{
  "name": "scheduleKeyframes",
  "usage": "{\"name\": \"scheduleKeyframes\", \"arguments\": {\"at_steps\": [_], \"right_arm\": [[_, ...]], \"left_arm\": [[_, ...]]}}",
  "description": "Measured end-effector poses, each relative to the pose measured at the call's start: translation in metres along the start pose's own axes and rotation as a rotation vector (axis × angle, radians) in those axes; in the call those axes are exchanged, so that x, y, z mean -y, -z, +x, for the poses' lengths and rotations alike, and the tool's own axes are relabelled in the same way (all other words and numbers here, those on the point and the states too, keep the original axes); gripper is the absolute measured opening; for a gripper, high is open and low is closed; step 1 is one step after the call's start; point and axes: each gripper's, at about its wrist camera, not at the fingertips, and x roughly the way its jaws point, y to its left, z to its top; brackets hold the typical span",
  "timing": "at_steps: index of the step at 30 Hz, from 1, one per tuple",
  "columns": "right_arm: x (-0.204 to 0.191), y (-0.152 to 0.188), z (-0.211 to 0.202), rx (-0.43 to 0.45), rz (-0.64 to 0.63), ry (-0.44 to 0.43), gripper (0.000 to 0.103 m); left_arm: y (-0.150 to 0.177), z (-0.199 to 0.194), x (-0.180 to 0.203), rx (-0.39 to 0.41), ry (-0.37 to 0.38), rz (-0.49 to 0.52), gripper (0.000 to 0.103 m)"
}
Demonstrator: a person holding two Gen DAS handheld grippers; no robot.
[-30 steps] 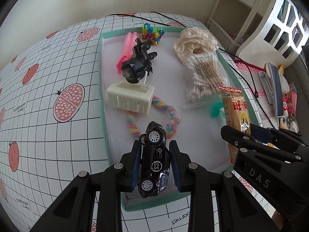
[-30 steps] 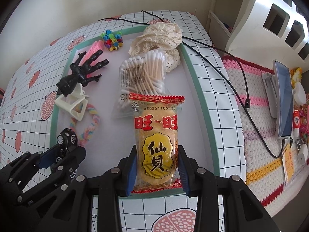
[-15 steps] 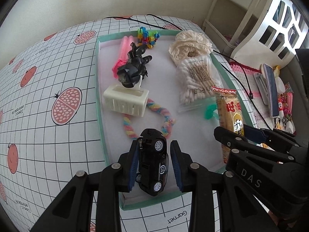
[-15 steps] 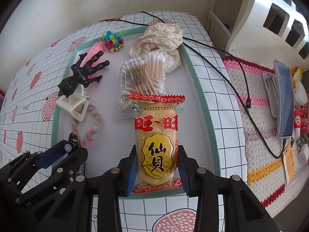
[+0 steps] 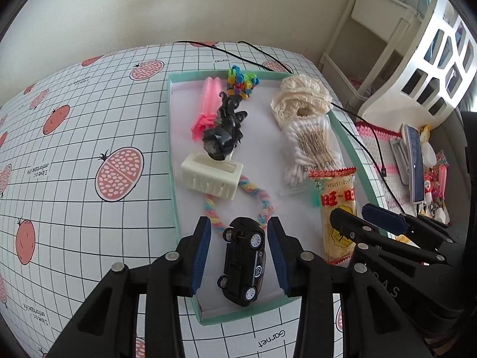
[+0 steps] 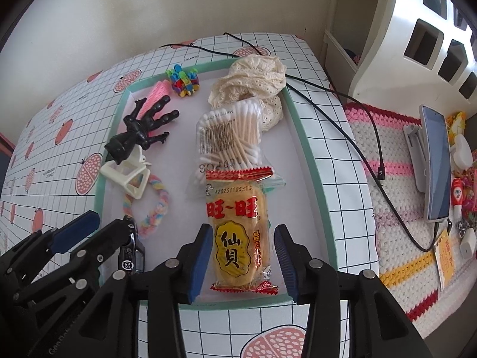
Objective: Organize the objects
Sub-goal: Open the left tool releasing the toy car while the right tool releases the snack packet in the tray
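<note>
Left wrist view: the left gripper (image 5: 240,252) had just been opening; its jaws stood clear of the toy car (image 5: 243,267), which lay in the tray (image 5: 174,179) at lower centre, long axis running up the frame between them.

Right wrist view: the right gripper (image 6: 243,261), likewise just opening, straddled the snack packet (image 6: 238,232) without contact, lengthwise in the tray's near end.
</note>
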Motion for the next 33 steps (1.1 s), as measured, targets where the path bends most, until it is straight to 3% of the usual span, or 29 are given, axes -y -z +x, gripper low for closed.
{"name": "scheduleKeyframes", "arguments": {"at_steps": [7, 11, 16, 18, 20, 24, 33], "right_arm": [[-0.001, 0.000, 0.001, 0.002, -0.009, 0.001, 0.047], [-0.002, 0.000, 0.001, 0.009, -0.011, 0.001, 0.048], [-0.003, 0.001, 0.001, 0.015, -0.012, 0.000, 0.063], [-0.004, 0.001, 0.001, 0.022, -0.015, 0.000, 0.068], [-0.004, 0.000, 0.001, 0.027, -0.018, -0.004, 0.070], [-0.005, 0.000, 0.001, 0.031, -0.017, -0.009, 0.080], [-0.006, 0.000, 0.002, 0.044, -0.016, -0.014, 0.101]], "left_arm": [[-0.002, -0.004, -0.010, 0.033, -0.041, -0.032, 0.040], [-0.002, -0.007, -0.018, 0.062, -0.079, -0.059, 0.055], [-0.002, -0.008, -0.036, 0.076, -0.107, -0.103, 0.061], [-0.002, -0.008, -0.042, 0.080, -0.118, -0.128, 0.075], [-0.001, -0.008, -0.047, 0.088, -0.135, -0.148, 0.077], [0.000, -0.008, -0.054, 0.101, -0.155, -0.171, 0.092], [0.000, -0.010, -0.060, 0.119, -0.194, -0.184, 0.094]]}}
